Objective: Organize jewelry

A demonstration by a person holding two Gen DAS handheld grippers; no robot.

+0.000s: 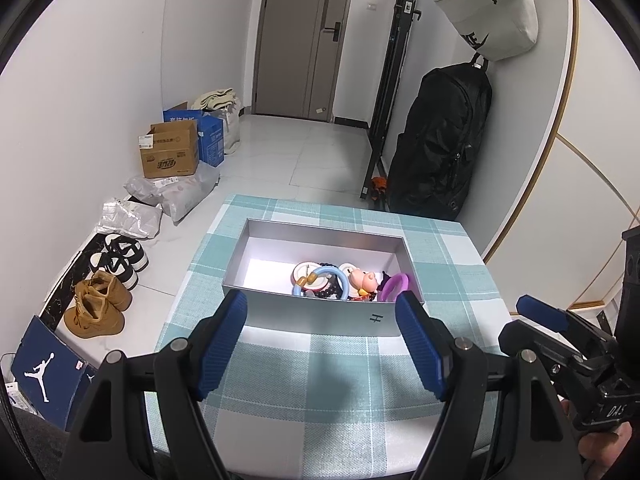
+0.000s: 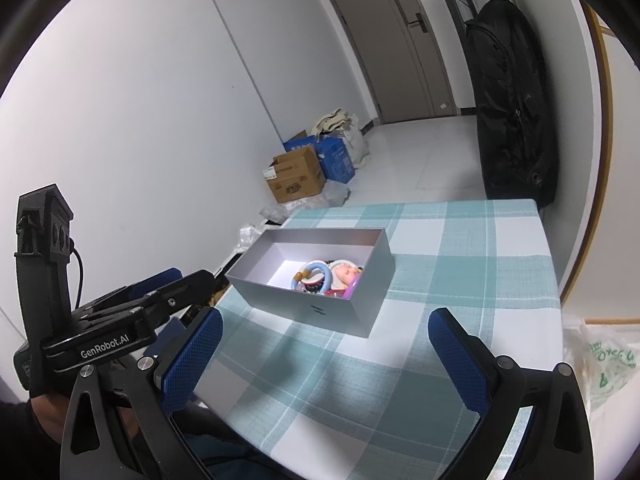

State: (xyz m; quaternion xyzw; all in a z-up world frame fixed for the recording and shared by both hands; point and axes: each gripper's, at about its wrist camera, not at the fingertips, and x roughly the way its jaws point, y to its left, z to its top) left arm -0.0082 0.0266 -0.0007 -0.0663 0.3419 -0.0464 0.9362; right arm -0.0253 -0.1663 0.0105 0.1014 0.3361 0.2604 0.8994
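Observation:
A grey open box (image 1: 320,318) (image 2: 280,292) stands on the teal checked tablecloth (image 1: 312,376) (image 2: 460,280). Jewelry is piled in its right end: a blue ring bracelet (image 1: 320,274) (image 2: 318,269), a purple ring (image 1: 394,285), dark beads (image 1: 330,292) and a pink figure (image 1: 362,280) (image 2: 346,272). My left gripper (image 1: 324,332) hovers open just short of the box's near wall, nothing between its blue pads. My right gripper (image 2: 326,344) is open too, over the cloth nearer than the box, empty. Each gripper shows at the edge of the other's view.
Left of the table, on the white floor, lie shoes (image 1: 106,296), plastic parcels (image 1: 176,196), cardboard boxes (image 1: 170,152) (image 2: 296,178) and a blue shoebox (image 1: 48,376). A black bag (image 1: 440,140) (image 2: 512,112) leans against the right wall. A plastic bag (image 2: 600,360) sits right of the table.

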